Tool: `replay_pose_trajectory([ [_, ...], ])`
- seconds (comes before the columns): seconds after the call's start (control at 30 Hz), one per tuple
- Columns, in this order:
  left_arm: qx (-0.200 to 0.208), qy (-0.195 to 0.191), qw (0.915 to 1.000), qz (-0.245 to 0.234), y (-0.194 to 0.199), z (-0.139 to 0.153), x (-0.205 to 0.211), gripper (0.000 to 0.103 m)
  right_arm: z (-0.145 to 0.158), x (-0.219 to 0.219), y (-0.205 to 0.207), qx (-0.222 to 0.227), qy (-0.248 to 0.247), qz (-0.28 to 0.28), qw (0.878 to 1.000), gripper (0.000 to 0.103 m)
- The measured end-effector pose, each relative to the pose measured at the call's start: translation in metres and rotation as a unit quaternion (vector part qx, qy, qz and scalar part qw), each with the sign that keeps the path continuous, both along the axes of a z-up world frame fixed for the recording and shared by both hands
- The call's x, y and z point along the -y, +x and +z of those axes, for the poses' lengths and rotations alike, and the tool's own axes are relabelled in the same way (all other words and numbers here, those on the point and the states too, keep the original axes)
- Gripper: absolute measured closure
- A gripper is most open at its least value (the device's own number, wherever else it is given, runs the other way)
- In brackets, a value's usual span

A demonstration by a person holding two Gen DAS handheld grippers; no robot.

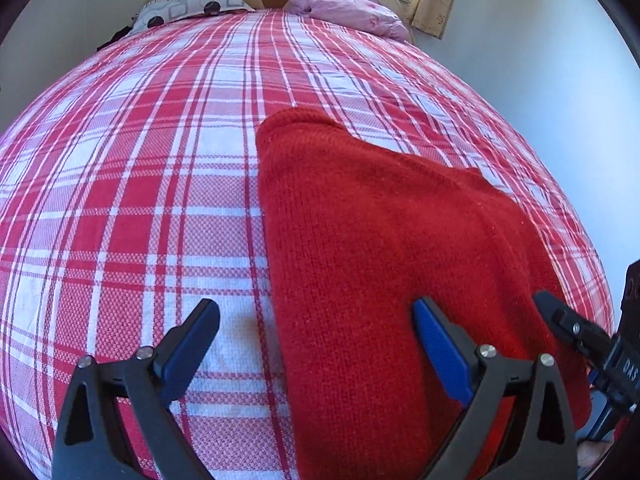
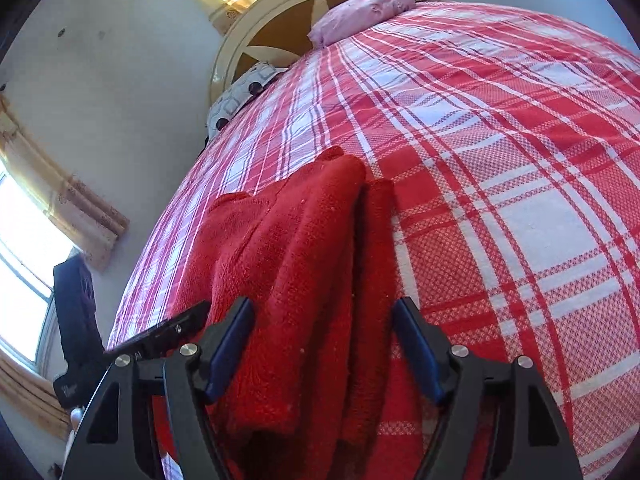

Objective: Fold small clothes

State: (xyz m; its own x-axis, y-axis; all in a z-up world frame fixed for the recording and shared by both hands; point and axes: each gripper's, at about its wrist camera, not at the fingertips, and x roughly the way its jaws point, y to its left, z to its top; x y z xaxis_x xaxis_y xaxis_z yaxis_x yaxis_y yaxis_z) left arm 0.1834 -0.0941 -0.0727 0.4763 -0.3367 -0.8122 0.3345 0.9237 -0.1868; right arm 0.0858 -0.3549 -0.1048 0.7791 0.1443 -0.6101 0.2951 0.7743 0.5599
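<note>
Left gripper (image 1: 316, 322) spread wide, empty, straddling the left edge of the red knit garment (image 1: 384, 240). Right gripper (image 2: 324, 324) parted around its folded layers, pads off. Beyond: plaid bedspread (image 1: 140, 160), pink pillow (image 1: 352, 12).

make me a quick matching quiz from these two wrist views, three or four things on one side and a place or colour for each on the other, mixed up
Things:
1. knit garment
2. bedspread
3. pillow by the window
4. left gripper

Descriptions:
A. pink, at the head of the bed
B. plain red, lying on the bed
C. red and white plaid
D. open, one finger over the red knit, one over the plaid

Pairs: 1-B, 2-C, 3-A, 4-D
</note>
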Motion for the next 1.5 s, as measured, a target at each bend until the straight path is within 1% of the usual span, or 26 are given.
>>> replay_pose_trajectory([
  [0.1, 0.004, -0.003, 1.0, -0.003, -0.001, -0.002, -0.001, 0.003, -0.003, -0.002, 0.005, -0.006, -0.013, -0.009, 1.0, 0.036],
  [0.17, 0.003, -0.007, 1.0, -0.004, 0.0, -0.003, -0.001, 0.003, -0.003, -0.007, 0.005, -0.008, -0.032, -0.008, 0.999, 0.044],
  [0.23, 0.002, -0.011, 0.9999, -0.009, 0.0, -0.003, 0.0, 0.006, -0.003, -0.01, 0.004, -0.006, -0.034, -0.002, 0.999, 0.05],
  [0.3, 0.006, -0.016, 0.9997, -0.018, -0.002, -0.001, 0.004, 0.019, -0.003, -0.01, 0.004, -0.006, -0.036, -0.001, 0.999, 0.05],
  [0.33, 0.015, -0.017, 0.9994, -0.026, -0.005, 0.0, 0.007, 0.023, -0.004, -0.01, 0.005, -0.007, -0.037, -0.001, 0.999, 0.05],
  [0.37, 0.022, -0.016, 0.9991, -0.031, -0.007, 0.001, 0.009, 0.031, -0.004, -0.01, 0.005, -0.006, -0.034, -0.001, 0.999, 0.05],
  [0.47, 0.045, 0.003, 0.9983, -0.035, -0.014, 0.003, 0.017, 0.034, -0.009, -0.004, 0.007, -0.001, -0.014, -0.002, 1.0, 0.05],
  [0.53, 0.042, -0.001, 0.9986, -0.032, -0.012, 0.003, 0.016, 0.035, -0.011, -0.003, 0.007, 0.001, -0.007, -0.004, 1.0, 0.049],
  [0.6, 0.034, -0.008, 0.999, -0.03, -0.009, 0.002, 0.015, 0.035, -0.011, -0.005, 0.006, 0.003, -0.011, -0.006, 1.0, 0.049],
  [0.67, 0.036, -0.006, 0.9988, -0.032, -0.01, 0.002, 0.015, 0.036, -0.01, -0.007, 0.007, 0.004, -0.019, -0.009, 1.0, 0.049],
  [0.83, 0.041, -0.003, 0.9986, -0.033, -0.012, 0.003, 0.015, 0.038, -0.004, -0.021, 0.006, -0.001, -0.07, -0.015, 0.997, 0.051],
  [0.9, 0.041, -0.005, 0.9985, -0.034, -0.012, 0.002, 0.015, 0.038, -0.003, -0.022, 0.006, 0.0, -0.079, -0.017, 0.997, 0.051],
  [0.93, 0.042, -0.006, 0.9985, -0.034, -0.012, 0.002, 0.015, 0.037, -0.004, -0.021, 0.005, 0.002, -0.075, -0.017, 0.997, 0.051],
  [1.03, 0.048, -0.005, 0.9983, -0.034, -0.014, 0.002, 0.016, 0.037, -0.011, -0.01, 0.001, 0.014, -0.036, -0.021, 0.999, 0.05],
  [1.07, 0.048, -0.003, 0.9982, -0.034, -0.014, 0.002, 0.017, 0.037, -0.011, -0.009, 0.0, 0.016, -0.03, -0.021, 0.999, 0.05],
  [1.17, 0.033, -0.011, 0.9985, -0.042, -0.012, 0.003, 0.011, 0.038, -0.007, -0.013, -0.003, 0.014, -0.04, -0.019, 0.999, 0.05],
  [1.23, 0.017, -0.021, 0.9981, -0.055, -0.011, 0.005, 0.001, 0.037, -0.002, -0.013, -0.012, 0.009, -0.051, -0.026, 0.998, 0.049],
  [1.27, 0.016, -0.022, 0.9978, -0.06, -0.013, 0.008, -0.006, 0.035, 0.001, -0.012, -0.019, 0.0, -0.065, -0.041, 0.997, 0.045],
  [1.3, 0.02, -0.02, 0.9978, -0.06, -0.017, 0.011, -0.013, 0.032, 0.005, -0.013, -0.028, -0.005, -0.078, -0.052, 0.996, 0.044],
  [1.37, 0.034, -0.016, 0.9978, -0.055, -0.03, 0.022, -0.028, 0.029, 0.013, -0.018, -0.047, 0.0, -0.098, -0.062, 0.993, 0.043],
  [1.47, 0.065, -0.015, 0.995, -0.074, -0.059, 0.032, -0.047, 0.03, 0.024, -0.033, -0.077, 0.027, -0.104, -0.046, 0.993, 0.043],
  [1.5, 0.074, -0.009, 0.9935, -0.086, -0.069, 0.031, -0.052, 0.027, 0.026, -0.039, -0.087, 0.035, -0.101, -0.036, 0.994, 0.043],
])
